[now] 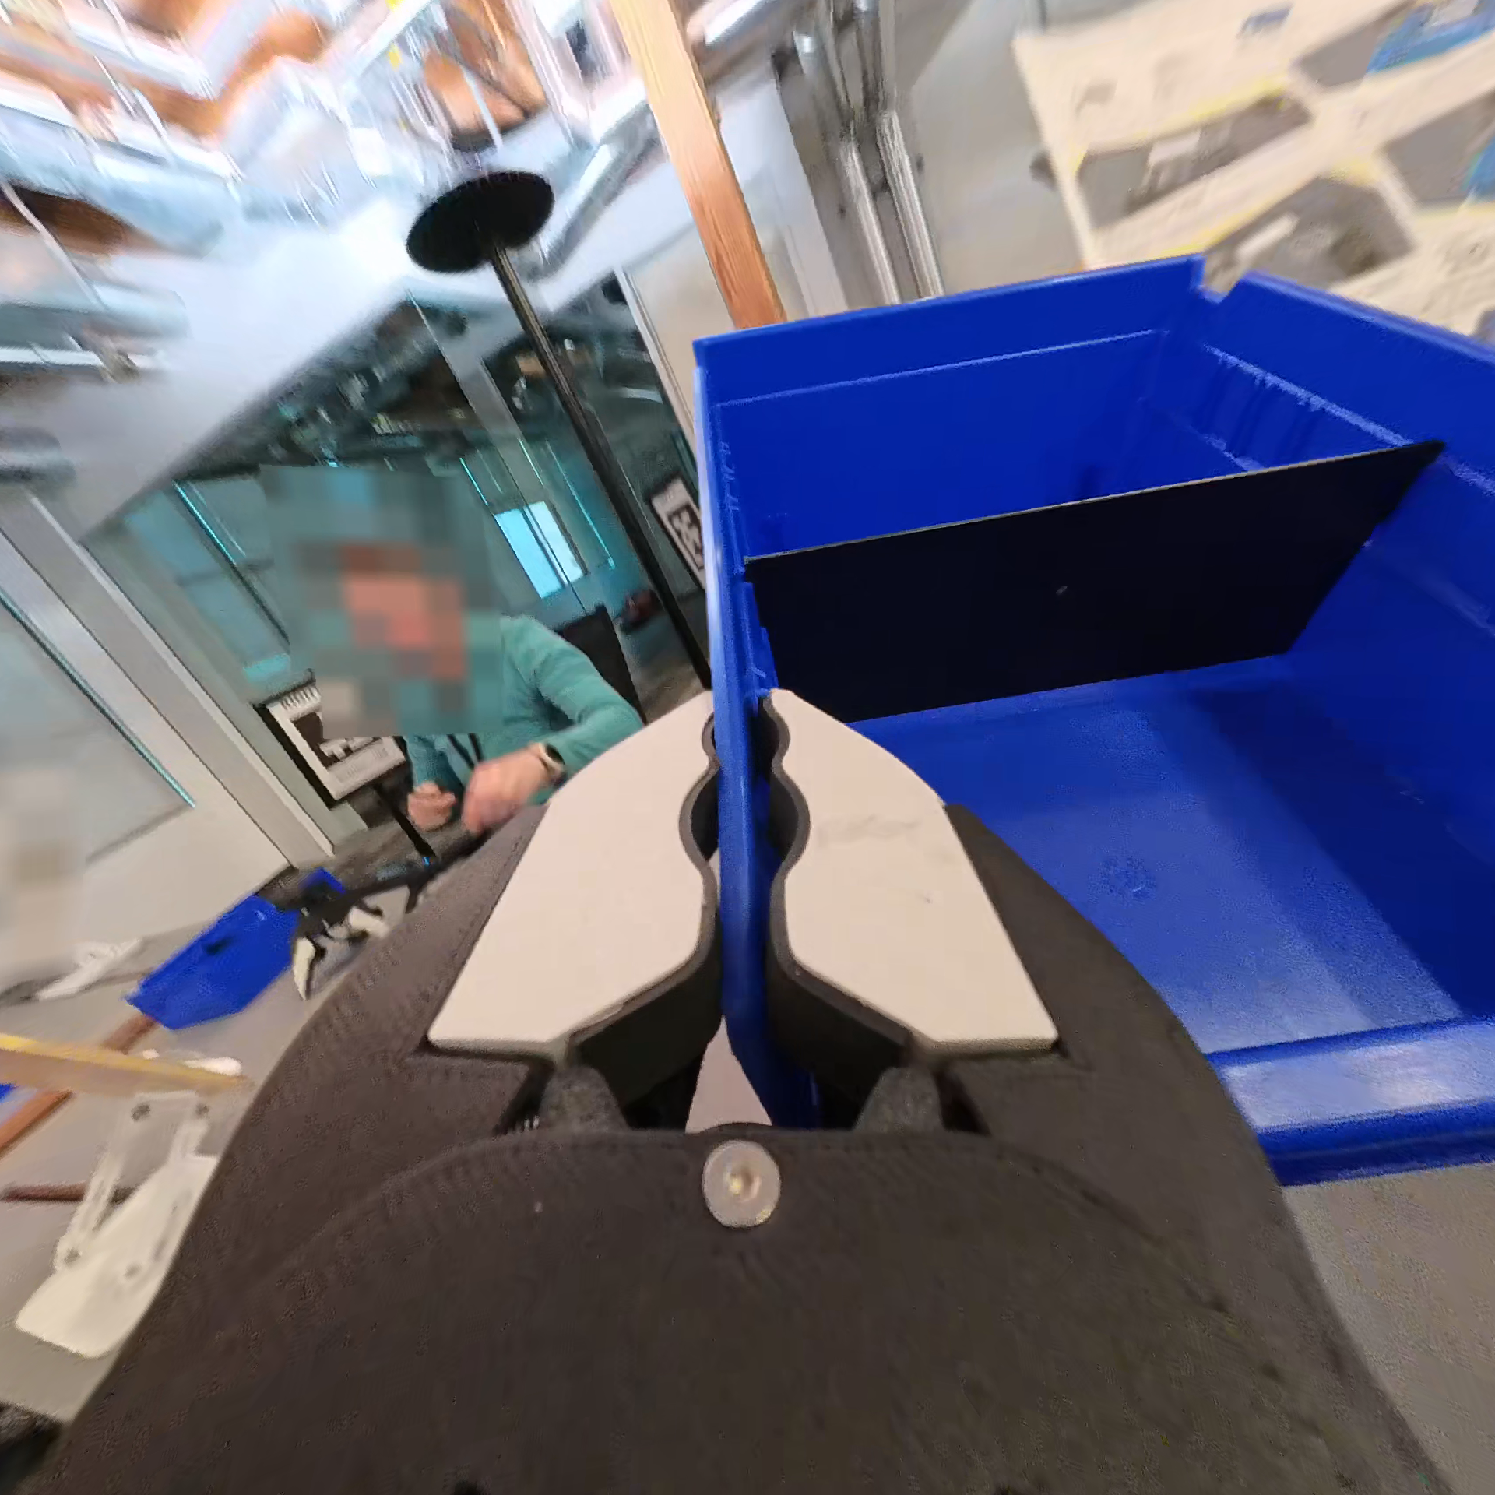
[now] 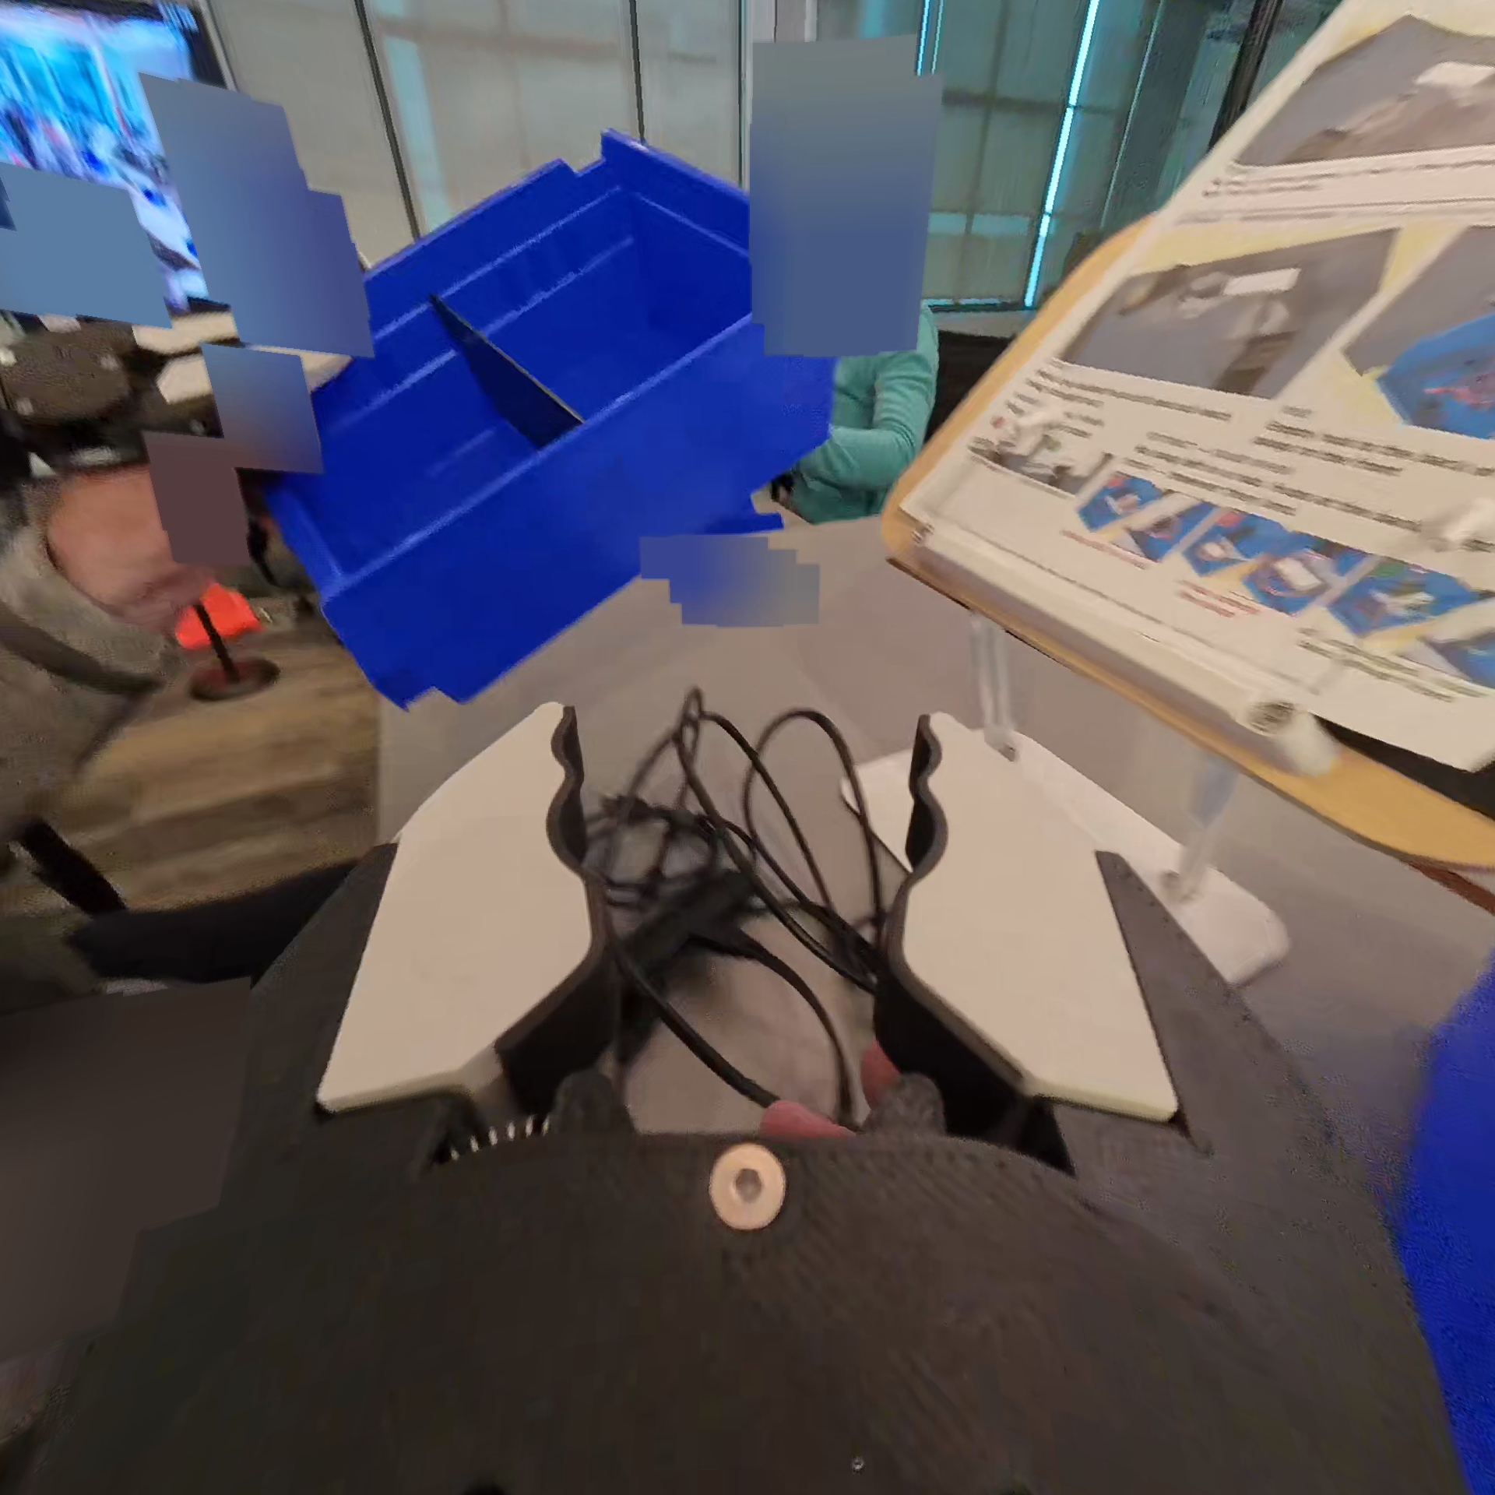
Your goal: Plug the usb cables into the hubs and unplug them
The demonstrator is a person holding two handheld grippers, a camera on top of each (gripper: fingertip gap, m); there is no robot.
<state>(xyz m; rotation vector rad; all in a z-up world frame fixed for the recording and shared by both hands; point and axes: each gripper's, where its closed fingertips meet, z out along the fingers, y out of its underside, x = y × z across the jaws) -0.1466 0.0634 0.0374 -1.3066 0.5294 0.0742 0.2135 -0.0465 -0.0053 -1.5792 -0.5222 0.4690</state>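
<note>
left gripper (image 1: pixel 740 777) is clamping the side wall of the blue bin (image 1: pixel 1132 849), one pad outside and one inside, both pressing on the wall. the bin is hanging tilted in the air, its dark divider (image 1: pixel 1052 582) sitting just ahead of the inner finger. right gripper (image 2: pixel 744 777) is standing with fingers wide apart, gripping nothing. a tangle of black usb cables (image 2: pixel 728 874) is lying on the grey table (image 2: pixel 849 647) below and between its fingers, untouched by the pads. bin is showing ahead and up-left of it.
</note>
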